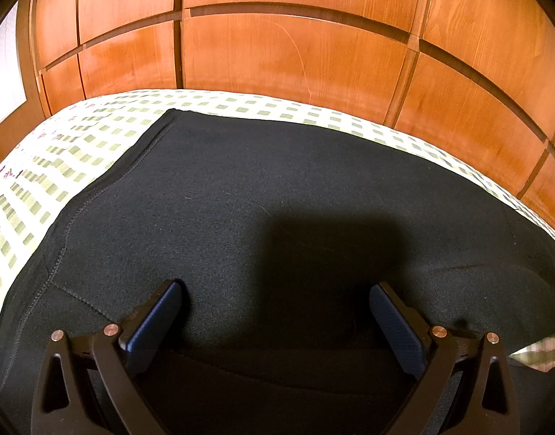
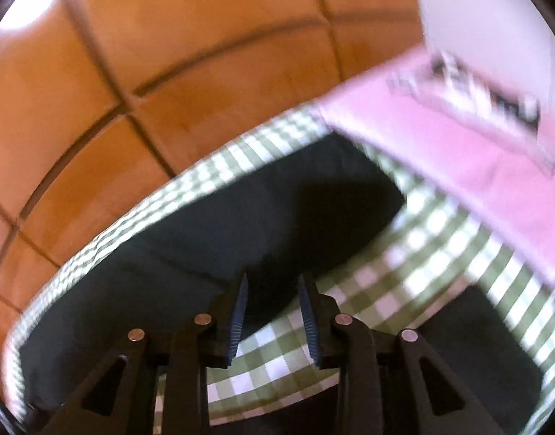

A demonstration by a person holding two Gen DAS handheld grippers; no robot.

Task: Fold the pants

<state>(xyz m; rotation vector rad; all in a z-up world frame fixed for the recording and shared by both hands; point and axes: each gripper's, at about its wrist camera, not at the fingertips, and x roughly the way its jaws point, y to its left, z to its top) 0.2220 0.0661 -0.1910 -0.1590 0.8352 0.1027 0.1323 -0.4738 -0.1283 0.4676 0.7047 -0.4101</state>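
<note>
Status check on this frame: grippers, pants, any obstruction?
Left gripper wide open over the black pants, nothing held. Right gripper slightly open, empty, at the pants' edge. Pants flat on checkered sheet. Pink cloth nearby, clear.

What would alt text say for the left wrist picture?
Black pants lie spread flat on a green-checked sheet, filling most of the view. The left tongs stand wide open above them, gripping nothing. Orange wooden panels rise behind.

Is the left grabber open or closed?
Open. The left gripper has its two blue pads wide apart over the black pants, nothing pinched between them.
</note>
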